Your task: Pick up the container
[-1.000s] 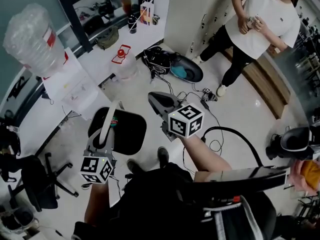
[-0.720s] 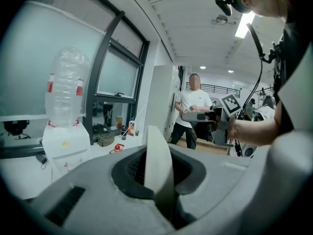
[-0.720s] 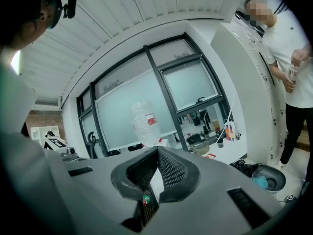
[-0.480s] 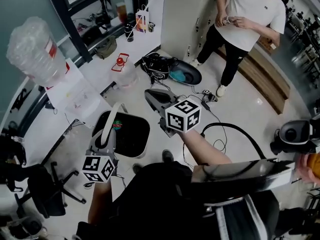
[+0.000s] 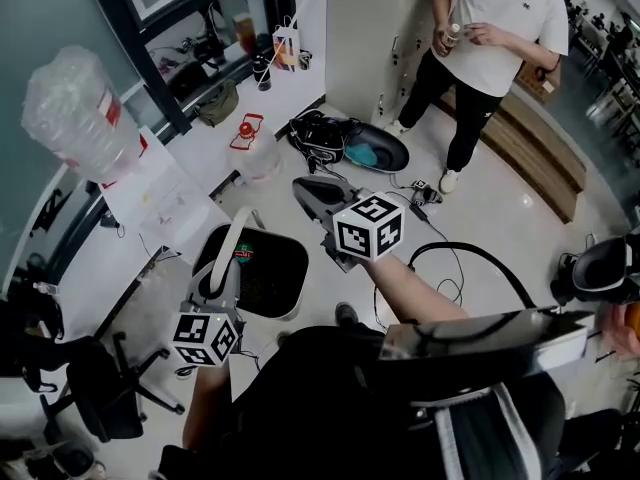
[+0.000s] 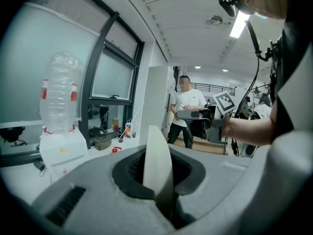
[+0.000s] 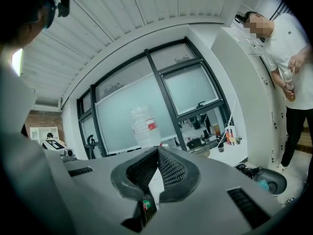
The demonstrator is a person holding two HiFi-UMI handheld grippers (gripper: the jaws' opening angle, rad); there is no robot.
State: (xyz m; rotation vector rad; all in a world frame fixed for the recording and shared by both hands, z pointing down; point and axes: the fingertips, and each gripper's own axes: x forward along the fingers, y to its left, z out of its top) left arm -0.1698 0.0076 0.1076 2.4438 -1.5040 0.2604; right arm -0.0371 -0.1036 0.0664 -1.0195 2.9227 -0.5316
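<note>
Holding the raised container is the step in hand.

Head view: the left gripper (image 5: 212, 290) is clamped on the white handle (image 5: 238, 230) of the black container (image 5: 265, 280), which appears to hang clear of the pale floor (image 5: 500, 208). The right gripper (image 5: 308, 194) points upward beside it, touching nothing.

Left gripper view: the handle strip stands upright between narrow jaws, with the pads pressing on it.

Right gripper view: the jaw tips meet and nothing is held.

Next move, as judged: raise steadily with the handle centred, so the container does not swing.

Surroundings: a water dispenser (image 5: 140, 183) with its bottle (image 5: 72, 98) stands on a white counter (image 5: 215, 118). Cables (image 5: 470, 258) and bags (image 5: 325, 133) lie on the floor, and a person (image 5: 490, 28) stands beyond.
</note>
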